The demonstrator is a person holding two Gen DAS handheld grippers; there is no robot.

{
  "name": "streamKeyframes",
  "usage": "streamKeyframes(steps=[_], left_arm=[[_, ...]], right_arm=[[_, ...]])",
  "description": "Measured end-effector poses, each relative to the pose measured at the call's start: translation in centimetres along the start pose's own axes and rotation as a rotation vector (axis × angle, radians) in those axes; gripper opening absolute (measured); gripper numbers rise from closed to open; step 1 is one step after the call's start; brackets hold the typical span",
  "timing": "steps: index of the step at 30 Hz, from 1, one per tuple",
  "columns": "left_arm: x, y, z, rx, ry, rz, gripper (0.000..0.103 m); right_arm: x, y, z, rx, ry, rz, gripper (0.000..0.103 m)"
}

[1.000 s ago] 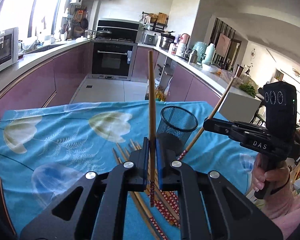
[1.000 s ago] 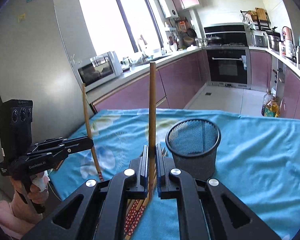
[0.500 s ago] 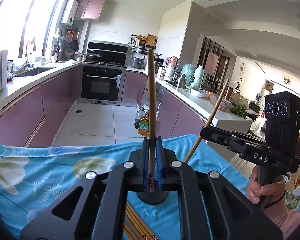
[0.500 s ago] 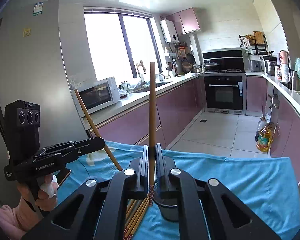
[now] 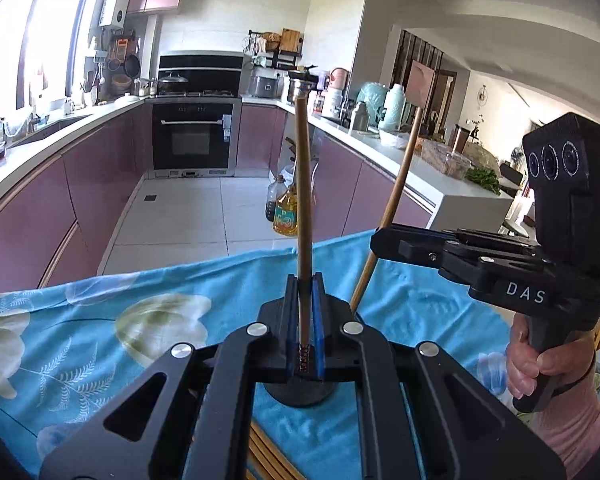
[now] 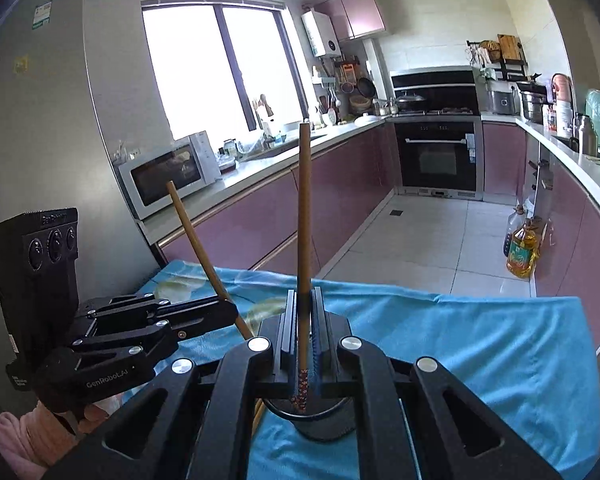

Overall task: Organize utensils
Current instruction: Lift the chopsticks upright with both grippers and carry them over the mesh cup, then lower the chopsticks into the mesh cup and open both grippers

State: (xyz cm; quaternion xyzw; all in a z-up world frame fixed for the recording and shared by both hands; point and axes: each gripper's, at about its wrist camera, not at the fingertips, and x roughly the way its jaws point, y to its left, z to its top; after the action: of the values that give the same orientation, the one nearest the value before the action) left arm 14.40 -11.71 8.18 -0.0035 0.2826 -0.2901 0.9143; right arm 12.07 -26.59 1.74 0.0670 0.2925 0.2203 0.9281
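Chopsticks: one clamped in each tool, both standing near upright.

Left tool: jaws closed tight on a chopstick, gripped low, close to its patterned end, plain long shaft rising above the pads. Right tool: same, closed on its own chopstick, patterned tip showing below the pads.

Black cup sits directly under and just ahead of both tools, mostly hidden by the jaws. More chopsticks lie loose on the desk, under the left tool, on blue floral cloth.

Handling, as judged: thin, stiff, light wooden sticks; smooth round shaft likely to pivot or slide in flat pads. A grip near one end leaves a long lever above, so any knock could swing the stick. Holding nearer the middle would be steadier; the present low grip suits dropping tip-first into the cup. Not fragile. Right tool seen from the left camera leans its stick slightly.
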Motion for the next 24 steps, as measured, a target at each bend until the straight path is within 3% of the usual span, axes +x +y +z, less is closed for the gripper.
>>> streamKeyframes(steps=[9,19,22,24], left_arm=[[5.1,2.4,-2.9,0.002,0.071,0.019,0.008],[6.7,3.6,-3.0,-0.012,0.089,0.037,0.008],[6.0,3.5,-3.1,-0.012,0.075,0.050,0.012],[4.9,3.5,-3.4,-0.009,0.051,0.073,0.017]], right_arm=[[3.3,-0.9,-0.5,0.025,0.132,-0.008,0.006],[4.3,-1.1,0.1,0.051,0.133,-0.028,0.008],[4.0,-0.9,0.1,0.050,0.117,-0.026,0.009],[3.5,-0.7,-0.1,0.049,0.101,-0.032,0.015]])
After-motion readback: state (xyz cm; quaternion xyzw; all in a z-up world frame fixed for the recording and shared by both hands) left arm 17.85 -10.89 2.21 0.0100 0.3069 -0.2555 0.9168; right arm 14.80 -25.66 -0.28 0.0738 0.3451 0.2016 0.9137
